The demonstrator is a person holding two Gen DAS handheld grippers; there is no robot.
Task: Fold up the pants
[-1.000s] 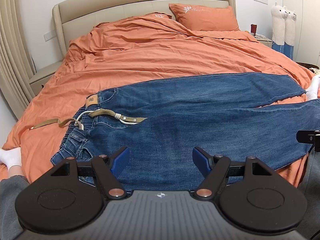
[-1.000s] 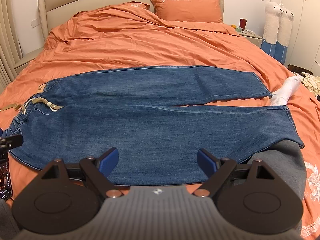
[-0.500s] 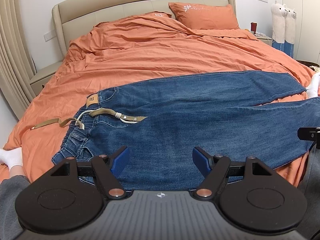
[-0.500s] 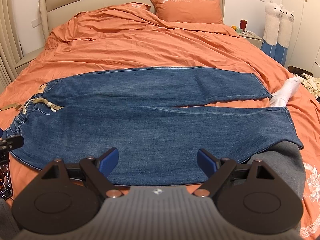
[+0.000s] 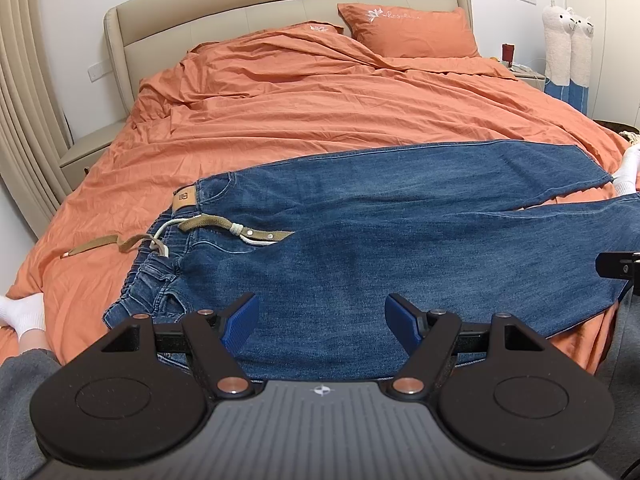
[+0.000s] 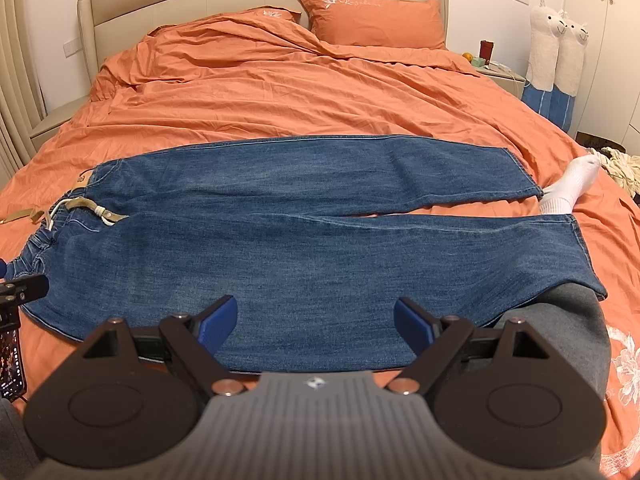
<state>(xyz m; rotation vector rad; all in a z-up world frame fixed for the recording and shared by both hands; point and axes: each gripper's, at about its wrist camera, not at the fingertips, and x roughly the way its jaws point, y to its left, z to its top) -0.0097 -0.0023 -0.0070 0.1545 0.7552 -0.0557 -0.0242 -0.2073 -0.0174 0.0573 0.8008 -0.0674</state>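
Note:
Blue jeans lie spread flat across the orange bed, waistband at the left, both legs stretched right; they also show in the right wrist view. A tan belt with a white drawstring lies at the waistband. My left gripper is open and empty, hovering over the near edge by the waist and hip. My right gripper is open and empty, above the near leg's lower edge. Each gripper's tip shows at the edge of the other's view.
The orange duvet covers the bed, with a pillow at the headboard. The person's white-socked feet and grey-clad knees rest on the bed. A phone lies at the left. Nightstands flank the bed.
The left gripper's view has shifted slightly, so the jeans sit a little higher and further left. The jeans and the right gripper have hardly moved.

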